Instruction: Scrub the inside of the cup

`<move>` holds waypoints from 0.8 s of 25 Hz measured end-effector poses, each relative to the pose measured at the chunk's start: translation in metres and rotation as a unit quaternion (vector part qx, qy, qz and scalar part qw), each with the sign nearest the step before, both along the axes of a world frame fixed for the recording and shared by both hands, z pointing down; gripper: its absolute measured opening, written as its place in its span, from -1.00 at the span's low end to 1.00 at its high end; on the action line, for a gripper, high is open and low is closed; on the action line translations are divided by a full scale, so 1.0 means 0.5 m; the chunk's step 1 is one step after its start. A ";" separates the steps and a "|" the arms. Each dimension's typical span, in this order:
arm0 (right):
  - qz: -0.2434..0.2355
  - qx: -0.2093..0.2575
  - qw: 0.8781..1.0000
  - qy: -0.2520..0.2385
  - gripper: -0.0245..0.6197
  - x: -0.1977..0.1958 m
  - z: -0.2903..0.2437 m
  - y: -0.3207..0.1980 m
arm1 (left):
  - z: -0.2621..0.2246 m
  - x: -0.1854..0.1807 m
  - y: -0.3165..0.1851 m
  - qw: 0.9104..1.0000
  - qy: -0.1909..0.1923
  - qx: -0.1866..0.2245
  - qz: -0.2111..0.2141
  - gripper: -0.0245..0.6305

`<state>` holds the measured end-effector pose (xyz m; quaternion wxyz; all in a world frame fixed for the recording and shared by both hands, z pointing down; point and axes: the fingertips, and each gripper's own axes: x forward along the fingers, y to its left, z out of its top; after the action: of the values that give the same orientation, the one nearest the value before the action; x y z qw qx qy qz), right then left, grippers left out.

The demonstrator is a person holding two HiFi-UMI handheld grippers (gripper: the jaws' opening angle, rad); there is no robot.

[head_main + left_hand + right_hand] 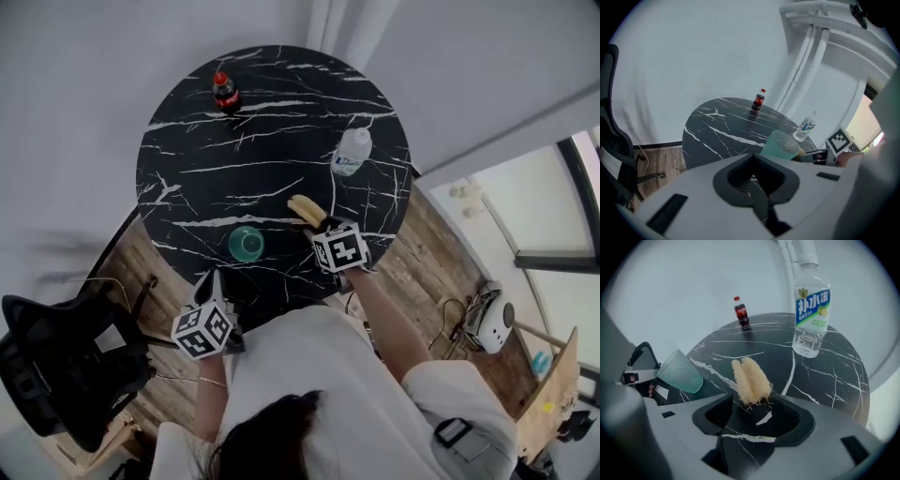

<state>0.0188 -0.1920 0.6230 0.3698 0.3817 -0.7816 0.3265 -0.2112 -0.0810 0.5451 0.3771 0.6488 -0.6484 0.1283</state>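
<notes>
A teal glass cup point(246, 244) stands on the round black marble table point(187, 169), near its front edge. A yellowish loofah scrubber point(306, 210) lies on the table to the cup's right. My right gripper point(321, 228) is open, and the scrubber's point(751, 379) near end sits at the mouth of its jaws without being pressed. In the right gripper view the cup point(680, 372) is off to the left of my right gripper point(757, 405). My left gripper point(217, 284) is shut and empty, hanging at the table's front edge. From my left gripper point(759, 197) the cup point(782, 144) is ahead and to the right.
A small cola bottle point(225, 92) stands at the table's far side, and a clear water bottle point(352, 152) at its right. A black office chair point(56, 356) stands on the wooden floor at the left. A white appliance point(489, 323) sits on the floor at the right.
</notes>
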 end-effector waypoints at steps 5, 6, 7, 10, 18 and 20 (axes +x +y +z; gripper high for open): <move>-0.066 0.015 0.997 0.025 -0.17 -0.014 0.000 -0.007 | 0.001 -0.012 0.000 1.000 0.001 -0.001 0.000 -0.90; -0.068 0.014 0.997 0.027 -0.17 -0.014 0.002 -0.011 | 0.001 -0.016 0.001 1.000 0.002 -0.001 -0.003 -0.90; -0.065 0.012 0.997 0.029 -0.17 -0.013 0.004 -0.014 | 0.001 -0.019 0.003 1.000 0.004 -0.001 -0.007 -0.90; -0.050 0.018 0.998 0.039 -0.18 -0.006 0.007 -0.024 | -0.001 -0.029 0.008 1.000 0.006 -0.001 -0.017 -0.90; -0.050 0.044 0.996 0.055 -0.58 -0.006 0.010 -0.023 | 0.000 -0.044 0.006 1.000 0.007 -0.001 -0.025 -0.90; -0.046 0.046 0.997 0.053 -0.63 -0.008 0.007 -0.021 | 0.000 -0.045 0.004 1.000 0.006 -0.001 -0.022 -0.90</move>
<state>0.0146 -0.2026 0.6267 0.4073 0.3788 -0.7917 0.2526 -0.2334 -0.0790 0.5451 0.3840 0.6351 -0.6599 0.1166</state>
